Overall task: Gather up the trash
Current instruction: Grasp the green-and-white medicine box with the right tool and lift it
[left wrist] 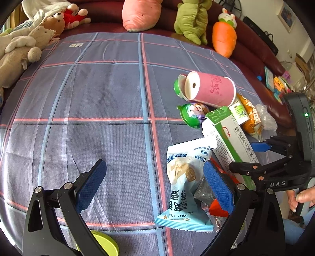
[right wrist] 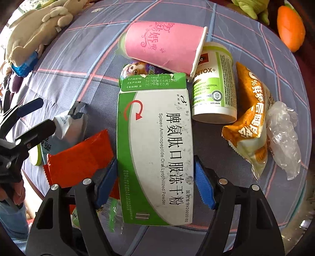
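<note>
While the left claw gapes empty, the right claw straddles the medicine box, bottle alongside.

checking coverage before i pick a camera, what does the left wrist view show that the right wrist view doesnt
Only the left wrist view: the open left gripper over bare cloth, the pink plush and the teddy bear.

Only the right wrist view: the right gripper straddling the medicine box, and the full red wrapper.

Both: that box, the pink paper cup, the white bottle, the orange snack bag and the plaid cloth.
</note>
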